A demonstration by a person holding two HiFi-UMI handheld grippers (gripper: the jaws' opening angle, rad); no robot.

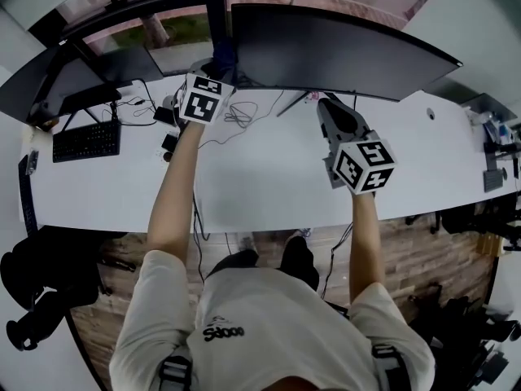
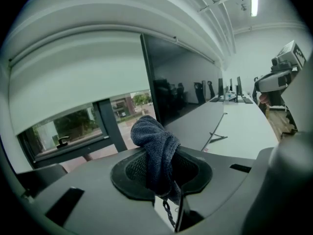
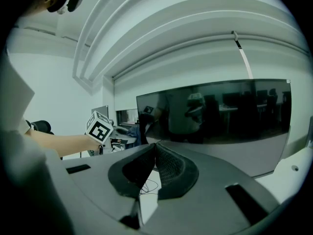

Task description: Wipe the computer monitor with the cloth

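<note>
A: left gripper (image 2: 159,173): jaws clamped on the dark blue cloth (image 2: 152,143), which is bunched and sticks up past the tips.
B: Head view barely shows that, just a dark bit at the monitor's (image 1: 342,51) left end. Touching it?
A: Can't tell. The left gripper view has the monitor edge-on, just beside the cloth.
B: And the right gripper (image 3: 154,153)?
A: Jaws together, nothing between. It's over the white desk (image 1: 269,177), facing the monitor. Only its view shows the glass: dark, reflective.
B: keyboard (image 1: 86,140) is well left, cables (image 1: 238,114) near the left gripper.
</note>
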